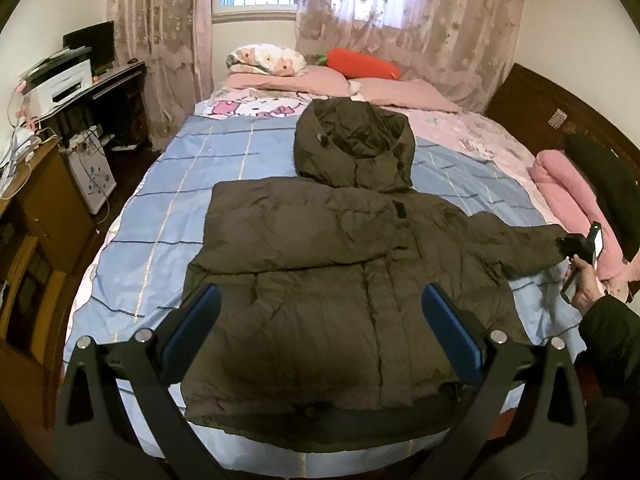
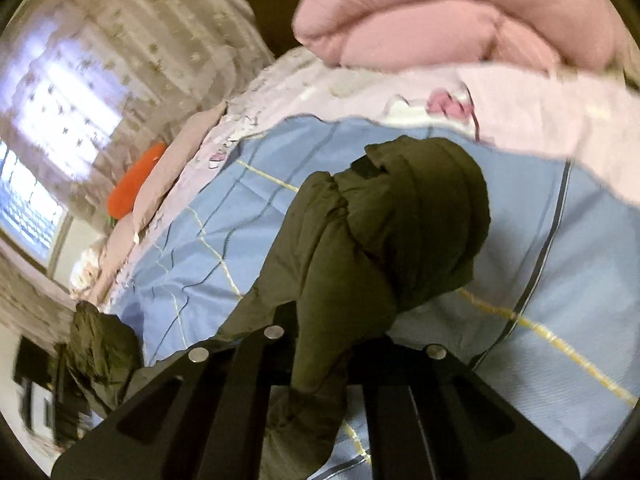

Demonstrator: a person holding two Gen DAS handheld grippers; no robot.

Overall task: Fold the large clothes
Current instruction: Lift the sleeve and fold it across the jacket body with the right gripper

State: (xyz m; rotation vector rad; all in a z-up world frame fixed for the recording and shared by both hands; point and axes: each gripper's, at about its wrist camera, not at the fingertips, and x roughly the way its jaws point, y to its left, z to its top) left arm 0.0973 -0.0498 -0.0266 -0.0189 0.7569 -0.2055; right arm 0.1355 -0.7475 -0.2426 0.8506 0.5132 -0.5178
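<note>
Between the right gripper fingers: olive sleeve cuff pinched tight, bunched up beyond the tips. Left gripper fingers spread wide, holding nothing, hanging over the hem of the hooded puffer jacket lying flat on the bed. Best bet, probably: carry that sleeve across the chest, keep it taut, lay it flat. Left view gives the whole jacket, other sleeve looks folded in already. Right view only shows the pinch up close, plus the pink blanket.
</note>
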